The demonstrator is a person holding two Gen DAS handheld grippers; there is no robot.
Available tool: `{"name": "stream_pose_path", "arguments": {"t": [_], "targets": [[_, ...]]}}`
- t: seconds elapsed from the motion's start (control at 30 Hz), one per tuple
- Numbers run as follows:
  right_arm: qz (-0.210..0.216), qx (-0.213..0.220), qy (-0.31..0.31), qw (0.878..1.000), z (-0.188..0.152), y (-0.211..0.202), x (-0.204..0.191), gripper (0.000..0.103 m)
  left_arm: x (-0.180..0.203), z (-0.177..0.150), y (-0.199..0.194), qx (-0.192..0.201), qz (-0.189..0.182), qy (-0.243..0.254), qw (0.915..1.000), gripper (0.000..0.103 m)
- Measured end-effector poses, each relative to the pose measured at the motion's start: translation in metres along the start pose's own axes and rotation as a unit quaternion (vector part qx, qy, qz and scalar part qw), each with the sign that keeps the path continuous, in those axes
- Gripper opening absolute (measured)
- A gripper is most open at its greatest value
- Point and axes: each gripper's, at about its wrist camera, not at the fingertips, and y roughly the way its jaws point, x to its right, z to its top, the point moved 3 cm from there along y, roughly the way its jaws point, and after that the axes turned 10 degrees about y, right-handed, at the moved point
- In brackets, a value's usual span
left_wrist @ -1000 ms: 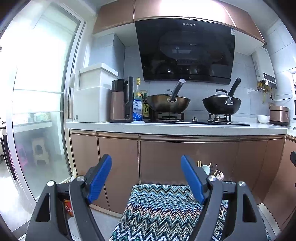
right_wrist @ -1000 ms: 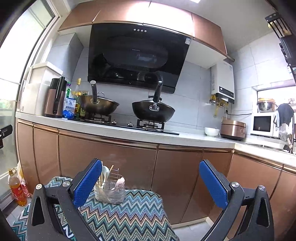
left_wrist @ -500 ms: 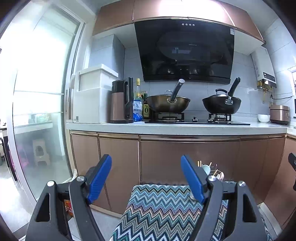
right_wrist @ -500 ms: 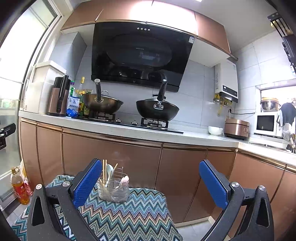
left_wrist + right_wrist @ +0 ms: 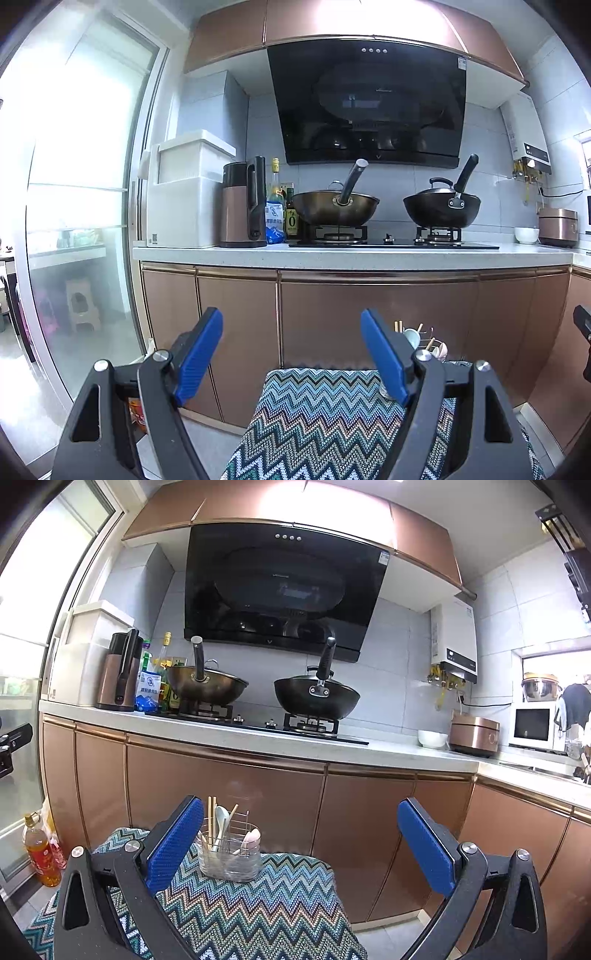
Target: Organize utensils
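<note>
1. Left tongs [image 5: 291,354]: blue pads set wide apart, nothing between them; held above the near end of a zigzag-patterned cloth [image 5: 325,417] that covers a low surface in front of the kitchen cabinets.
2. Right tongs [image 5: 301,843]: pads likewise spread wide, holding nothing; held over the same cloth, its right pad out past the cloth's right edge.
3. Utensil holder [image 5: 229,854]: a clear container with a wire frame, standing upright on the far end of the cloth, close to the cabinet doors. In the right wrist view it sits just right of the left pad, apart from it. In the left wrist view it is mostly hidden behind the right pad; only the tops of its contents show.
4. Contents of holder: chopsticks [image 5: 211,821] upright at the left, a white spoon [image 5: 222,821] beside them, and a pale pink utensil [image 5: 252,839] leaning at the right. Which compartment each occupies cannot be told.
5. Worktop [image 5: 258,738] behind: a brown wok [image 5: 207,688] and a black wok [image 5: 317,698] on the hob, handles pointing up; a kettle [image 5: 120,672] and bottles to the left; a white bowl [image 5: 432,738] and a rice cooker [image 5: 474,736] to the right.
6. Floor, left of the cloth: a bottle of orange liquid [image 5: 40,851], upright.
</note>
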Motion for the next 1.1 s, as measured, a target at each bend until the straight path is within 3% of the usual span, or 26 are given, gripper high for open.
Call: {"name": "stream_pose_path", "arguments": {"t": [1.1], "targets": [[0.0, -0.006, -0.001, 1.0, 0.0004, -0.0014, -0.0054, 0.103, -0.0068, -0.0015, 0.0029, -0.009, -0.006, -0.004, 0.9999, 0.076]]}}
